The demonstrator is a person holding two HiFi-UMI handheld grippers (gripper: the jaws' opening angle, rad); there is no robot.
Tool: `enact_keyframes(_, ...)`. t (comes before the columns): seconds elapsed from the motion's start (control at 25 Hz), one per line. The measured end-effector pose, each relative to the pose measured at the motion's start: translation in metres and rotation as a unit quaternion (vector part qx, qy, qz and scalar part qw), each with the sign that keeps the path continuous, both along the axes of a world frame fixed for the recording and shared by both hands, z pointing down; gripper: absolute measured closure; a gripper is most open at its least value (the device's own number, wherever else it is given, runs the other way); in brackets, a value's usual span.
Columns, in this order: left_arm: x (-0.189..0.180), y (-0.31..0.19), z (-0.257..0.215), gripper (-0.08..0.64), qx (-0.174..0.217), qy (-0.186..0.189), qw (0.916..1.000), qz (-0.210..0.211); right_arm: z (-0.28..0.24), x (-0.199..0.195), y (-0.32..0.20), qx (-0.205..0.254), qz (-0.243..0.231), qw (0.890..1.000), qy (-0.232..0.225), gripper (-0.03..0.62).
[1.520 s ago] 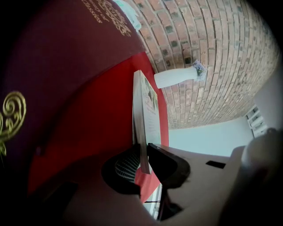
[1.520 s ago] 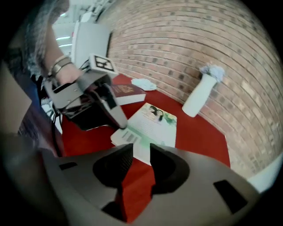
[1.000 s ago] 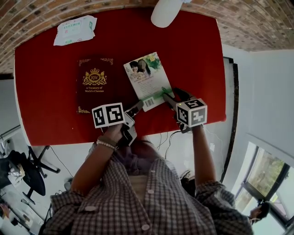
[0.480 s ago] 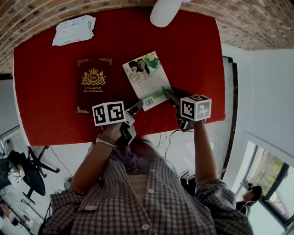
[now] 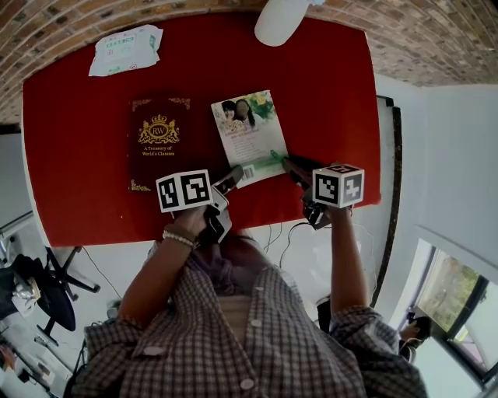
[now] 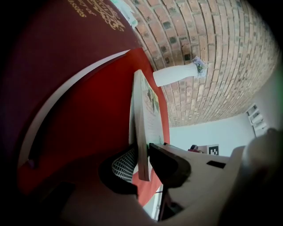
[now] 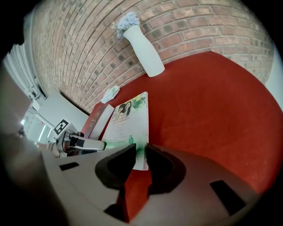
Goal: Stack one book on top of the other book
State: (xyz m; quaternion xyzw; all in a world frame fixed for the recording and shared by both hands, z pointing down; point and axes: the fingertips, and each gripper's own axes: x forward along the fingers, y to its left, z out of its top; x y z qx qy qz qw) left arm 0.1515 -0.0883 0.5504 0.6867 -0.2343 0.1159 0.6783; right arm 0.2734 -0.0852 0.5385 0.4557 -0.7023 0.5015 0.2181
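Observation:
A thin book with a green and white photo cover (image 5: 247, 134) lies on the red table (image 5: 327, 93), right of a thick dark red book with gold print (image 5: 159, 144). My left gripper (image 5: 233, 176) has the thin book's near left corner between its jaws, which are opening while both pads still touch the book (image 6: 152, 114). The dark red book (image 6: 57, 53) fills that view's left. My right gripper (image 5: 280, 160) is closing on the near right corner, and its jaws (image 7: 140, 152) pinch the thin book (image 7: 130, 119).
A white vase (image 5: 280, 19) stands at the table's far edge. A packet of wipes (image 5: 124, 48) lies at the far left corner. The table's near edge runs just under both grippers. Behind the table is a brick wall (image 7: 79, 39).
The right gripper has rolled and its jaws have come together on the thin book's near right corner. The book has turned slightly. The left gripper has stayed put.

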Motion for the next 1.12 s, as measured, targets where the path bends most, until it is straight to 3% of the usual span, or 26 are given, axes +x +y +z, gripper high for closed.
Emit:
enact_keyframes(0.24, -0.001, -0.002, 0.0, 0.48, 0.001, -0.003, 1.0, 0.004, 0.014, -0.003, 0.017, -0.04, 0.032, 0.998, -0.035, 0.506)
enact_keyframes(0.48, 0.003, -0.004, 0.001, 0.475, 0.006, -0.003, 0.9999, 0.012, 0.015, -0.003, 0.018, -0.036, 0.056, 0.996, -0.058, 0.502)
enact_keyframes(0.72, -0.001, -0.017, -0.012, 0.48, 0.04, 0.001, 0.9992, 0.001, 0.008, -0.008, 0.021, -0.023, 0.092, 0.991, -0.093, 0.514)
enact_keyframes(1.12, -0.008, -0.029, -0.053, 0.481, 0.068, 0.047, 0.9964, -0.015, -0.009, -0.027, 0.028, -0.007, 0.115, 0.984, -0.136, 0.517)
